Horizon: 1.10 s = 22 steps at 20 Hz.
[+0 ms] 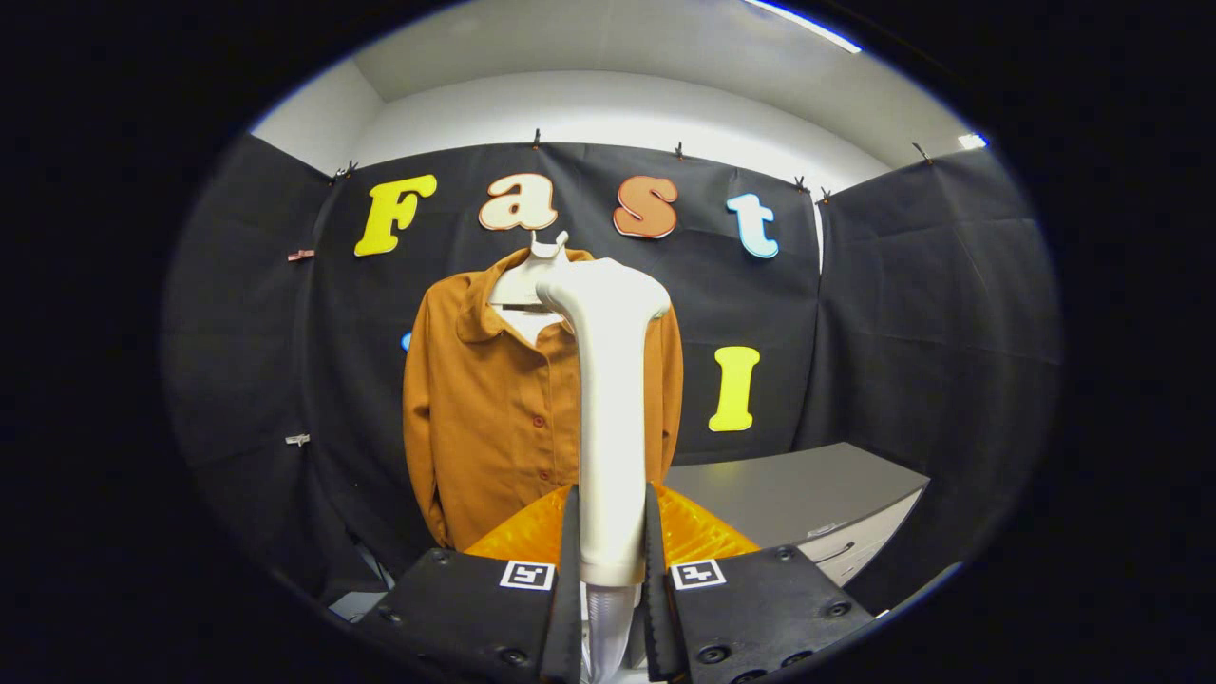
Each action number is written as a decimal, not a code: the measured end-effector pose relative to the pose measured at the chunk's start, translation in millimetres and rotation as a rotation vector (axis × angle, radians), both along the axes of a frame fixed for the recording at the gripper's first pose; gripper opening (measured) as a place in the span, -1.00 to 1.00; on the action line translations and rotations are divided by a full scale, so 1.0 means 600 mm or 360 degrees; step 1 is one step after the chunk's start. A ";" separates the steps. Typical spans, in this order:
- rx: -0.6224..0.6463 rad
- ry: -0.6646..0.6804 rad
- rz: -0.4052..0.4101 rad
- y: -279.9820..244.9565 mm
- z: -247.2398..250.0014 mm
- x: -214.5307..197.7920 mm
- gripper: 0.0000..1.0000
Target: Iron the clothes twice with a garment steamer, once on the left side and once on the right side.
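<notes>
The gripper (611, 560) clamps both fingers on the steamer (608, 399), held upright (head tilted forward) before the shirt (484, 418) on its hanger (532, 275).

Walls: black cloth (912, 313) clipped up below white wall (608, 114)
Furniture: grey cabinet (807, 494), handled drawer front
Light: ceiling strip (807, 24)

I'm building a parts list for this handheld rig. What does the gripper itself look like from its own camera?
The gripper has two broad, dark, flat-topped finger blocks, fastened with round screws near their corners. Each block carries a small square black-and-white tracking marker at its inner front corner. Ribbed, ridged surfaces rise from the blocks beside the gap. No cables or sleeve are visible.
</notes>
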<state>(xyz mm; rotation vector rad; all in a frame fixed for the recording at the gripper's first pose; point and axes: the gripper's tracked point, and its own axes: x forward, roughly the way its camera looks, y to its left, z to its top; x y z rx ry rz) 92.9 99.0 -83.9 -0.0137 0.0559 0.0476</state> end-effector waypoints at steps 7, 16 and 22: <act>0.0027 0.0032 0.0011 -0.079 0.043 -0.001 -0.40; -0.0022 0.0005 -0.0008 -0.148 0.057 -0.005 -0.40; -0.0031 0.0009 -0.0009 -0.165 0.058 -0.004 -0.40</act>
